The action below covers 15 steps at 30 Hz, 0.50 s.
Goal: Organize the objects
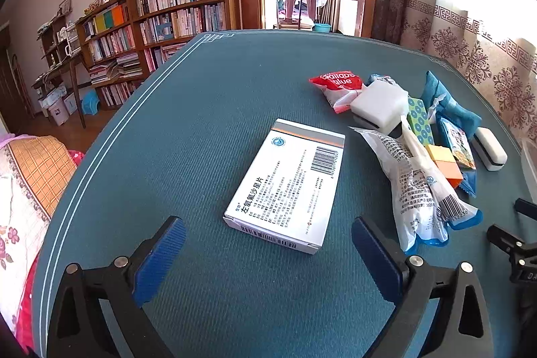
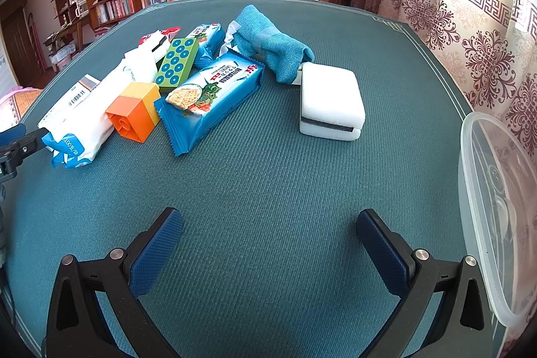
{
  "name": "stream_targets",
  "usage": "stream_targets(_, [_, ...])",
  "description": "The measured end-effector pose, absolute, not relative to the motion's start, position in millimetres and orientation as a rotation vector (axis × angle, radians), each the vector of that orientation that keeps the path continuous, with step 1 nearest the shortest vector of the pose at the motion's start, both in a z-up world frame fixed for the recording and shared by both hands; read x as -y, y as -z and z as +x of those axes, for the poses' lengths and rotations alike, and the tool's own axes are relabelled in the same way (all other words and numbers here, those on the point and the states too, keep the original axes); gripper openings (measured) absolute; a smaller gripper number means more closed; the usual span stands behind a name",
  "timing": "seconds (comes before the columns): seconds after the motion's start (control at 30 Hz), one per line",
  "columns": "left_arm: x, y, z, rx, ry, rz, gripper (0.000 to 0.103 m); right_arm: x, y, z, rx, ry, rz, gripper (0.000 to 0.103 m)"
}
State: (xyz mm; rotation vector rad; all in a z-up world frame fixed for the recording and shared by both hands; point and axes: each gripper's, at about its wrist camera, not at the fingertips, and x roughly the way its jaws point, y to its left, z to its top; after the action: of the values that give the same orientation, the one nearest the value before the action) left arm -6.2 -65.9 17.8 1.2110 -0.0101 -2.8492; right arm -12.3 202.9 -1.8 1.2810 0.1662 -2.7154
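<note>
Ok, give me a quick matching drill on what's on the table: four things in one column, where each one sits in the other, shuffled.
Things:
1. medicine box
2. white sponge
3. clear plastic tub
4. orange and yellow block

Places:
A. at the table's right edge, in the right wrist view
B. between the white wipes pack and the blue cracker pack
C. flat and alone, just ahead of the left gripper
D. beside the folded blue cloth, apart from the pile

Pairs: 1-C, 2-D, 3-A, 4-B
</note>
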Motion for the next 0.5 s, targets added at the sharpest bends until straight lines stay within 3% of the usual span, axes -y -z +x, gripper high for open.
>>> stream_targets(0.23, [62,-17,-23,0.034,2.857,1.230,0.099,-203,2,-12,-0.166,2.716,1.281,0.103])
stream_targets(0.5, [64,-6,-41,0.003,2.822,1.327,0.082,-203,2,-12,-0.166,2.716,1.281,0.103])
